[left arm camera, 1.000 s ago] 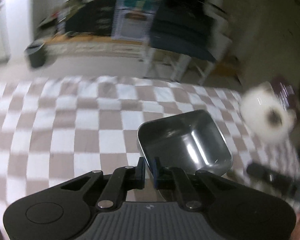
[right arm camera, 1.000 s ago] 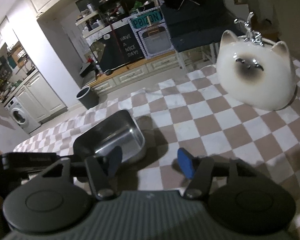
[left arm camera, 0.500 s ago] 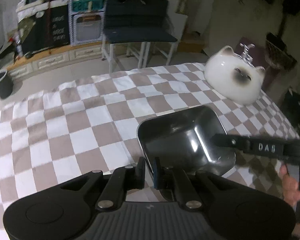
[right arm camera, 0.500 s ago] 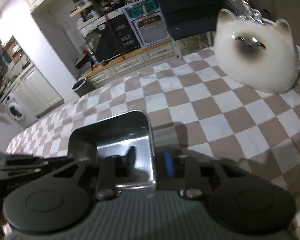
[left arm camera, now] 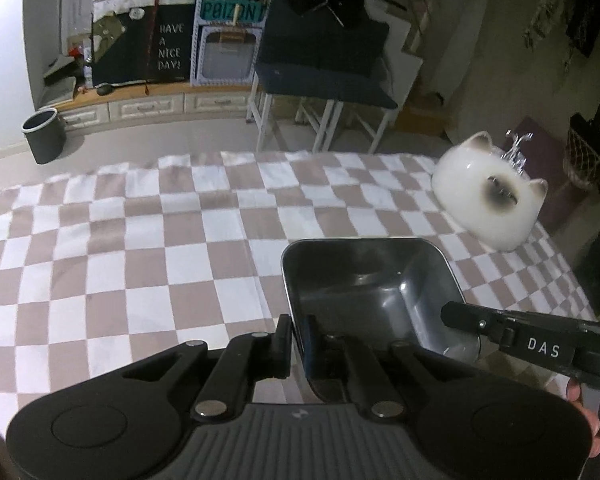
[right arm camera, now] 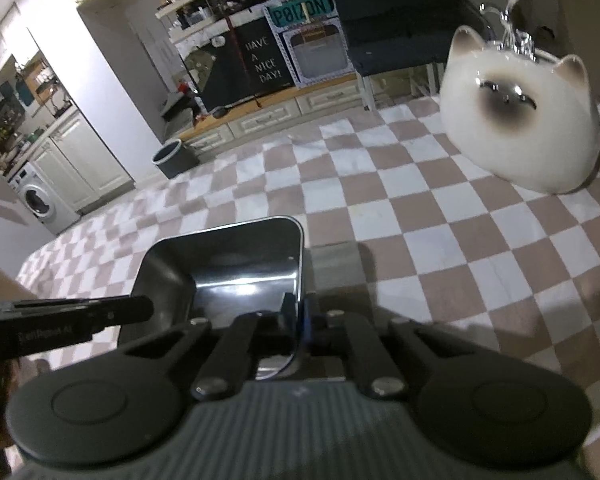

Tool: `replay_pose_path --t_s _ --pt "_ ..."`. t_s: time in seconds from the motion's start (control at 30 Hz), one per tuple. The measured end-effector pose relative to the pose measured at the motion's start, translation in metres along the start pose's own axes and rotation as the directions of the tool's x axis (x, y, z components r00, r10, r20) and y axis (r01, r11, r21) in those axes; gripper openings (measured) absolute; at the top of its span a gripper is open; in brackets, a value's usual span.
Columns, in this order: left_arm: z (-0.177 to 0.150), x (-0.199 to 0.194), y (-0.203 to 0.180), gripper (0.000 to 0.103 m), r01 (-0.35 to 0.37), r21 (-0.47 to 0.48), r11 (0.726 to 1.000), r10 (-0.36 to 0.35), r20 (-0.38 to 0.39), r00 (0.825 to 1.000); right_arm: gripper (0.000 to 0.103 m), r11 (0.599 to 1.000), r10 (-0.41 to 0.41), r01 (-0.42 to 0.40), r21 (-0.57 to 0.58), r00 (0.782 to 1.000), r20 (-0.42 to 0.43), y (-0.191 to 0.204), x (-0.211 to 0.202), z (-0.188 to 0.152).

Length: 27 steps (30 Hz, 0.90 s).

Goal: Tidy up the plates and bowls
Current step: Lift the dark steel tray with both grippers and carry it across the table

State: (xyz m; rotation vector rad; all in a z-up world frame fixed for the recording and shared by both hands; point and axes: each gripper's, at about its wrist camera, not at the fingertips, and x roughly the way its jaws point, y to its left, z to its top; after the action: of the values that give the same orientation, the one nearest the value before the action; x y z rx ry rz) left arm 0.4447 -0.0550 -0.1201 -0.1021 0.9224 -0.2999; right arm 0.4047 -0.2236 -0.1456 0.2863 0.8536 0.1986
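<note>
- Left wrist view: left tool pinched the metal bowl's near-left rim above the checkered tabletop.
- Right tool, jaws just closed, clamped the opposite rim, near the cat-shaped ceramic bowl.

Right tongs have just closed onto the steel bowl's rim

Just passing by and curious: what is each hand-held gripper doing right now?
Left hand-held gripper: closed on the left rim of the metal tray.
Right hand-held gripper: jaws just closed, pinching the tray's right rim.
</note>
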Motion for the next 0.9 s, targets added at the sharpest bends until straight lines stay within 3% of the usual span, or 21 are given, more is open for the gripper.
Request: replay_pose_path --t_s 0.27,0.5,0.67,0.9 --pt "-0.017 -0.058 -0.021 0.006 0.031 -0.034 0.999 -0.029 0.065 0.997 0.007 0.996 0.086 -0.084 -0.022 0.994 0.061 0.002 -0.058 -0.001" --pt "-0.046 -0.102 -0.059 0.006 0.059 0.011 0.998 -0.060 0.090 0.994 0.009 0.991 0.120 -0.113 -0.067 0.987 0.111 -0.006 -0.126 -0.019" --pt "-0.072 -0.117 -0.091 0.008 0.086 0.072 0.994 -0.091 0.072 0.993 0.009 0.990 0.121 -0.111 -0.084 0.985 0.127 -0.022 -0.167 -0.037" --pt "-0.107 -0.099 -0.128 0.011 0.091 0.197 0.976 -0.088 -0.025 0.996 0.013 0.995 0.088 -0.080 -0.066 0.987 0.137 -0.045 -0.198 -0.060"
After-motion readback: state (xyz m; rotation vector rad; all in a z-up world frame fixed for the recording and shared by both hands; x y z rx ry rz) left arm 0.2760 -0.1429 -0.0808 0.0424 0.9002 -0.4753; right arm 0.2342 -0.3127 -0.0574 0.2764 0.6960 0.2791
